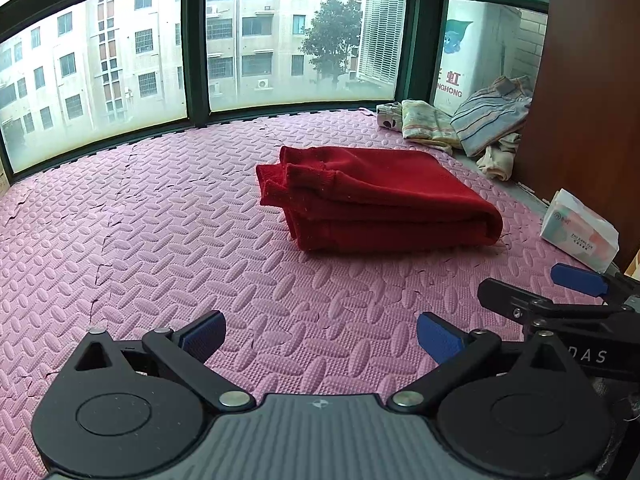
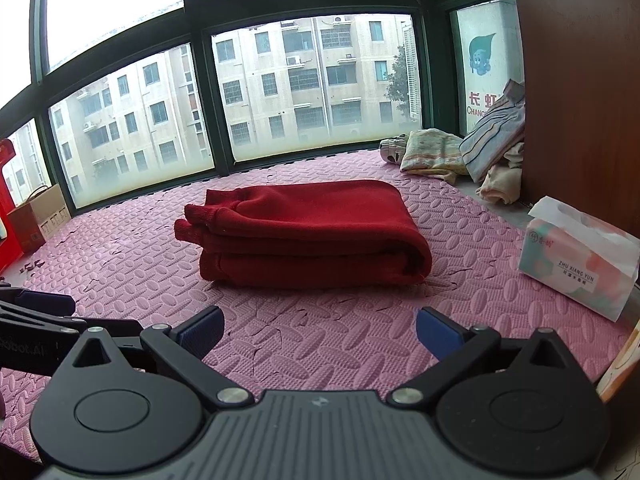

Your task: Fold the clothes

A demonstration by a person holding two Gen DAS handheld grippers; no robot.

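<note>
Folded red garment (image 2: 304,232) lies flat — long axis left-right, cuffs left.

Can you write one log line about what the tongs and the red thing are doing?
left tongs: open, empty | right tongs: open, empty | folded red knit garment: on pink foam mat

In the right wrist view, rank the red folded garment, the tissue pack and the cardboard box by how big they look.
1. red folded garment
2. tissue pack, though it is nearer the camera
3. cardboard box, partly cut off
</note>
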